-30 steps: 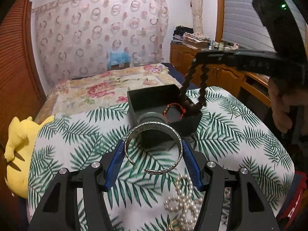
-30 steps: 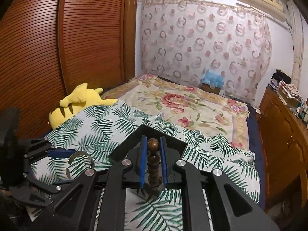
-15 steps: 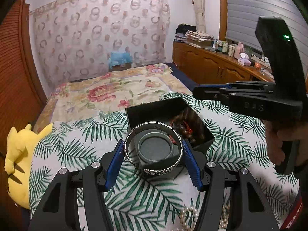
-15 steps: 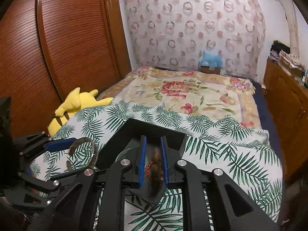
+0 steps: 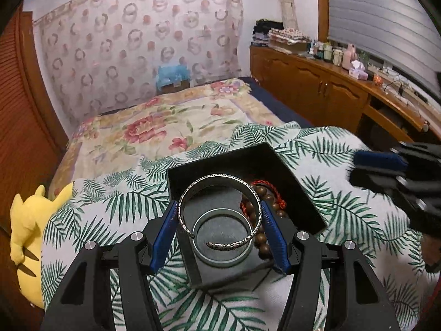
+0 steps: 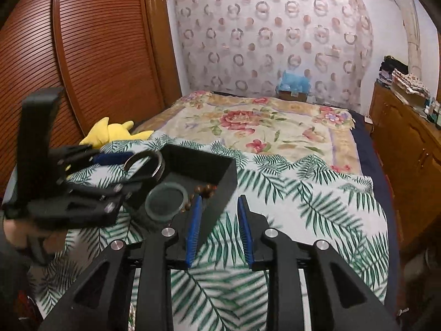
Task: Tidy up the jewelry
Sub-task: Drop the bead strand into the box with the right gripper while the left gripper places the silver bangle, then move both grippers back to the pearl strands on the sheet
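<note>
My left gripper (image 5: 219,234) is shut on a silver cuff bangle (image 5: 220,178) and holds it just above the open black jewelry box (image 5: 256,157). In the box lie a round grey-rimmed insert (image 5: 222,244) and a brown wooden bead bracelet with red cord (image 5: 260,193). My right gripper (image 6: 219,229) is open and empty, just right of the box (image 6: 220,176). The beads (image 6: 205,189) and the left gripper with the bangle (image 6: 144,162) show in the right wrist view.
The box stands on a palm-leaf cloth (image 5: 344,193) over a bed with a floral blanket (image 5: 165,127). A yellow plush toy (image 5: 27,229) lies at the left edge. A wooden dresser (image 5: 330,88) runs along the right, a slatted wardrobe (image 6: 82,55) along the left.
The right gripper lowered the bead bracelet into the box, opened and drew back to the right. The left gripper carried the bangle forward over the box.
</note>
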`<control>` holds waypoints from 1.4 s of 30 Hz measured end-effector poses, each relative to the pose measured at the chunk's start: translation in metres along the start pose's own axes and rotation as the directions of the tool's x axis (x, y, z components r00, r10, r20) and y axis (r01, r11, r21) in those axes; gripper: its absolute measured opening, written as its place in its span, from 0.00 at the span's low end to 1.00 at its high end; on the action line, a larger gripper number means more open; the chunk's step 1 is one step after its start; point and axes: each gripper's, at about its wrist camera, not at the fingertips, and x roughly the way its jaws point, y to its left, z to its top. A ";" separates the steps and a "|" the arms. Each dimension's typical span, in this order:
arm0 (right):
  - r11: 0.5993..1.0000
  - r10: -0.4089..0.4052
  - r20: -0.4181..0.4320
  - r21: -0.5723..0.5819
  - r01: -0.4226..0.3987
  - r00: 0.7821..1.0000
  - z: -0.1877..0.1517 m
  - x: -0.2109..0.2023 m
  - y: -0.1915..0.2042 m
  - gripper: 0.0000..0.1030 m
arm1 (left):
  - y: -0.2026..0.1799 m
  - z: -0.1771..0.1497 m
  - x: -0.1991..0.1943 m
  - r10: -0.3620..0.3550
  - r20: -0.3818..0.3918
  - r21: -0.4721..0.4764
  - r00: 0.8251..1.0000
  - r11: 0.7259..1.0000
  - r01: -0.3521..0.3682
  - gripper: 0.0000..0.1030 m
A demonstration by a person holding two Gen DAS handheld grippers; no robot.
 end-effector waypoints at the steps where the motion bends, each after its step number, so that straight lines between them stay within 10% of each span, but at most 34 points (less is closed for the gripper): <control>1: 1.000 -0.001 -0.002 0.000 0.001 1.000 -0.002 -0.001 0.001 0.28 | 0.000 0.001 0.004 0.004 -0.008 0.001 1.000 1.000 -0.004 0.56; 17: 0.999 0.035 0.006 0.011 -0.035 0.999 -0.047 -0.028 0.011 0.28 | -0.003 0.000 -0.012 0.010 0.033 -0.011 0.999 1.000 -0.010 0.64; 42: 0.979 0.089 -0.212 -0.161 -0.125 0.973 -0.114 -0.008 0.095 0.28 | 0.006 -0.140 -0.094 -0.079 -0.006 -0.078 0.997 0.994 0.078 0.64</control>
